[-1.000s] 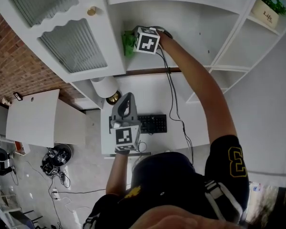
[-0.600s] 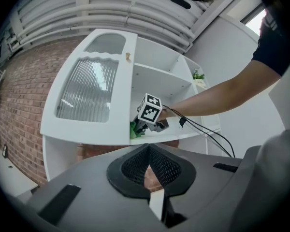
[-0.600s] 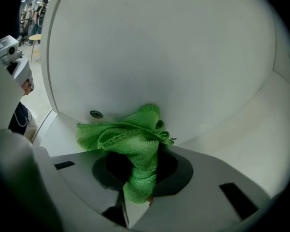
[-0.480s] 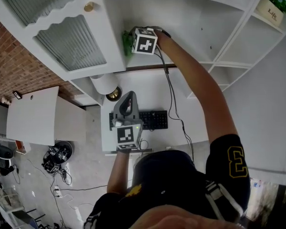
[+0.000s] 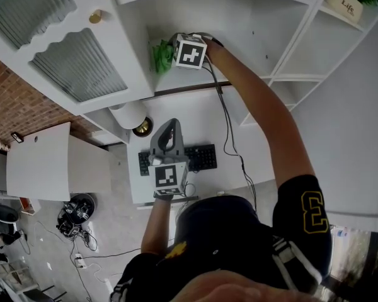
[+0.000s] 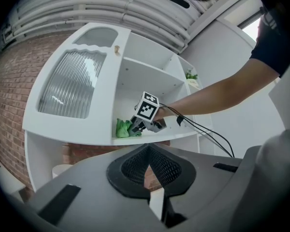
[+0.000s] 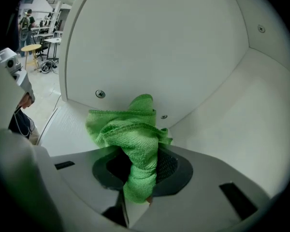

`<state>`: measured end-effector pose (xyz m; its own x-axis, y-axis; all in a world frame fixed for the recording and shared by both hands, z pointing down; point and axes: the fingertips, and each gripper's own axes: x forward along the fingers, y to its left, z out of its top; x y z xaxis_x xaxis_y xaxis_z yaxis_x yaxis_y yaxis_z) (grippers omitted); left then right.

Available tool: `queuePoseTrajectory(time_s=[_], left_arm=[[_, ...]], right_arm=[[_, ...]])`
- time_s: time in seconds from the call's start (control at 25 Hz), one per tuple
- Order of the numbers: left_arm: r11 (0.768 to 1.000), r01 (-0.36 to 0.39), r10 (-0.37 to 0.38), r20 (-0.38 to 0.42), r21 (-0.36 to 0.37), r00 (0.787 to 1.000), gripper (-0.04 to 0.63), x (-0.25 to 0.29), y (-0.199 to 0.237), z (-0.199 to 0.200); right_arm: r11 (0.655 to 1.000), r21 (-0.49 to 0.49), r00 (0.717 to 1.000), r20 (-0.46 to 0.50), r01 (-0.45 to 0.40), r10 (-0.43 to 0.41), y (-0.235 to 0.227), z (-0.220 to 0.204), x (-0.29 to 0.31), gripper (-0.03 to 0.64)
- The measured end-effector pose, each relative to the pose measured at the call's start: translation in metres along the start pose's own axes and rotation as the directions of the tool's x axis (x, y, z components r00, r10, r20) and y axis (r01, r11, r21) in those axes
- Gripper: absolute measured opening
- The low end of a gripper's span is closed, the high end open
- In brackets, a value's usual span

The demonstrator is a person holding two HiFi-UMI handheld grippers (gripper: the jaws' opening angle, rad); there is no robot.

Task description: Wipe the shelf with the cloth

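A crumpled green cloth point(image 7: 133, 129) sticks out from between the jaws of my right gripper point(image 7: 140, 178), which is shut on it. The cloth point(image 5: 162, 55) presses on the white shelf point(image 5: 239, 74) at its left end, against the cabinet's side wall. From the left gripper view the right gripper point(image 6: 135, 127) and the cloth point(image 6: 122, 128) show on the shelf board point(image 6: 179, 135). My left gripper point(image 5: 167, 131) hangs lower, over the desk, away from the shelf. Its jaws point(image 6: 152, 178) stand together with nothing between them.
A cabinet door with ribbed glass point(image 5: 75, 61) stands left of the shelf bay. Below are a white desk point(image 5: 239, 124) with a black keyboard point(image 5: 192, 159) and a white cylinder lamp point(image 5: 129, 113). A potted plant point(image 5: 346, 2) sits in the right bay. A cable point(image 5: 227, 124) trails from the right gripper.
The head view has shifted a little. The right gripper keeps the cloth at the shelf's left end with only slight movement. The left gripper has hardly moved.
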<state>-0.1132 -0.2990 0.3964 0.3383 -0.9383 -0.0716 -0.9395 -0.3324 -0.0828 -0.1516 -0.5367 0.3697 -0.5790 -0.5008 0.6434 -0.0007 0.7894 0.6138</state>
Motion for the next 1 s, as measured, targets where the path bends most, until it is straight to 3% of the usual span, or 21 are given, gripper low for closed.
queuePoseTrajectory(time_s=[0.4, 0.84, 1.0], left_arm=[[0.999, 0.036, -0.036, 0.001, 0.015, 0.999, 0.018, 0.008, -0.008, 0.004], [0.995, 0.095, -0.095, 0.004, 0.013, 0.995, 0.018, 0.017, -0.031, 0.004], [0.993, 0.114, -0.114, 0.006, 0.008, 0.993, 0.018, 0.019, -0.038, 0.004]], right_arm=[[0.999, 0.035, 0.999, -0.033, 0.013, -0.012, -0.003, -0.025, -0.015, 0.081], [0.994, 0.092, 0.991, -0.126, 0.06, -0.048, -0.012, -0.082, -0.046, 0.081], [0.986, 0.158, 0.989, -0.143, 0.058, -0.035, -0.009, -0.1, -0.056, 0.081]])
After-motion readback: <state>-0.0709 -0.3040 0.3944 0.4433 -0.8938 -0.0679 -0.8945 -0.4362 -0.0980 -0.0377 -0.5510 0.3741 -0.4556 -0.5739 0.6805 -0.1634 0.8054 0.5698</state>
